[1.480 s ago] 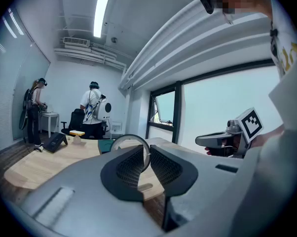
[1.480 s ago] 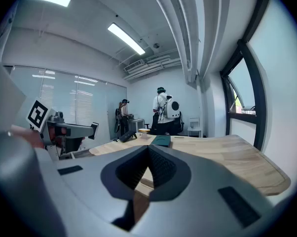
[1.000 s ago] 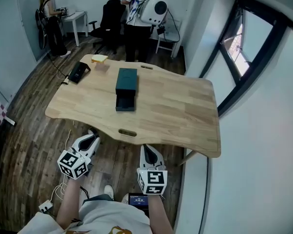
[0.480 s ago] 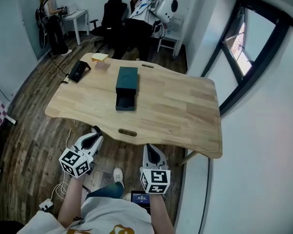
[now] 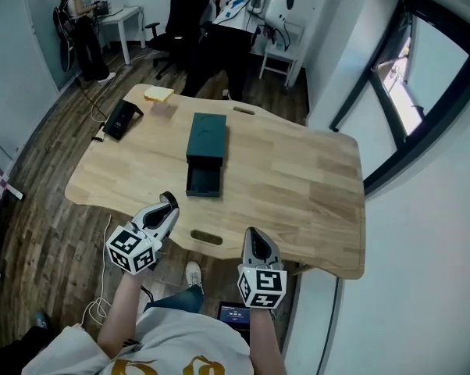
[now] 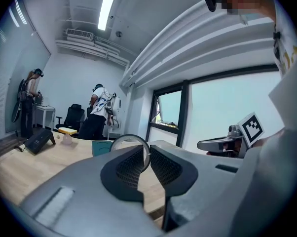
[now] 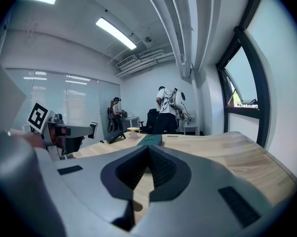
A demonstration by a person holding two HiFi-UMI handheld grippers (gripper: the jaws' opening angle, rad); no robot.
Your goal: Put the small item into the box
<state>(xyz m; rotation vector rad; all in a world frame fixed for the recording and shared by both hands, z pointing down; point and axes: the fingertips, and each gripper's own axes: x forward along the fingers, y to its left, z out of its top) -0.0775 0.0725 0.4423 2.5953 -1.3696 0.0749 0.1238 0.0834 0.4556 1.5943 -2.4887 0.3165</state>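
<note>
Jaws of the left gripper (image 5: 169, 201) pinch a thin ring (image 6: 130, 136) over the surface's (image 5: 297, 178) near edge, in front of the box (image 5: 207, 137), whose drawer (image 5: 204, 182) stands open. Right of the box, the right gripper's (image 5: 253, 234) jaws are closed on nothing.

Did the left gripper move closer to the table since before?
Yes. The left gripper, shut on a thin ring, moved forward: before it was short of the table's near edge; now its tip overlaps it.

Dark wooden plank floor (image 5: 32, 233). White wall (image 5: 438, 248) with black-framed window (image 5: 407, 92) at right. Black office chair (image 5: 180, 14) beside small white desk (image 5: 129, 18). Ceiling strip light (image 6: 109, 4) lit.
</note>
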